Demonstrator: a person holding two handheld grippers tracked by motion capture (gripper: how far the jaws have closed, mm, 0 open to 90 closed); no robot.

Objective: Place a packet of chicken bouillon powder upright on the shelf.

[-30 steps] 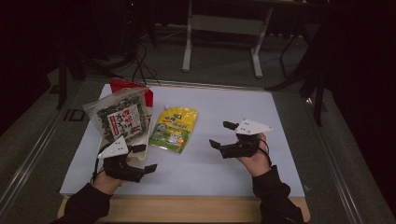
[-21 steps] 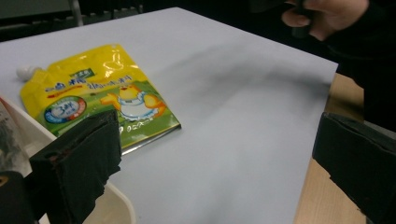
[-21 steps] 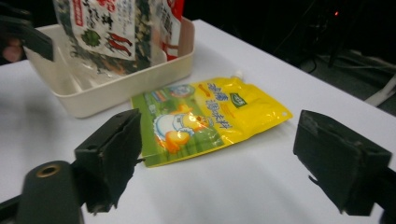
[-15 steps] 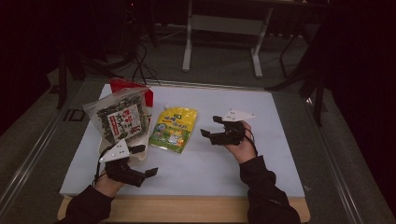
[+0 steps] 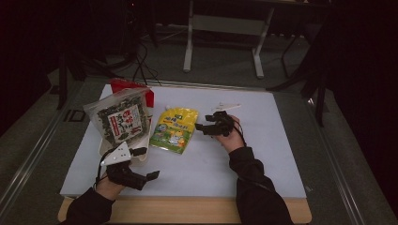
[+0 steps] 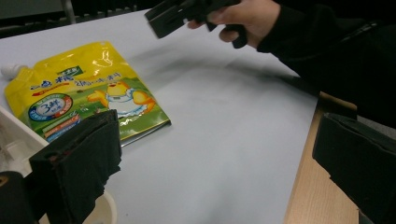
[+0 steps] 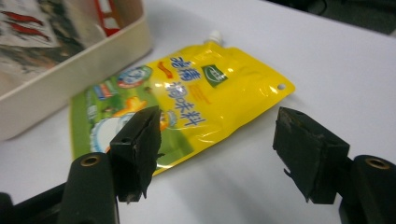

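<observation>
Lying flat on the white tabletop [image 5: 263,140], label up, with the small white spout [image 7: 215,35] at the far corner: the yellow-and-green spouted pouch [image 5: 174,130], just right of the cream tray [image 7: 70,70] and about mid-table in the high view. Hovering just right of that pouch, at its upper right corner: the right gripper [image 5: 206,128], fingers pointing left toward it, having just been closing yet standing clearly apart, nothing between them, no pad touching the pouch. Looking along those fingers [image 7: 140,149] in the right gripper view: the pouch stretching behind them, its near edge just beyond the tips, the tabletop bare in the gap. Resting low near the front left of the tabletop: the left gripper [image 5: 143,164], fingers spread as wide as they go, having just been opening, nothing held. Showing in the left gripper view: one finger [image 6: 79,158] at the left edge beside the tray's rim, the other at the far right over the wooden front edge [image 6: 308,186], the pouch lying well ahead between them and the right hand [image 6: 247,16] with its gripper above and beyond. Standing tilted in the tray, left of the pouch: a clear bag of dark seaweed snack [image 5: 123,119] with a red-and-white label, and a red packet [image 5: 126,86] behind it.
</observation>
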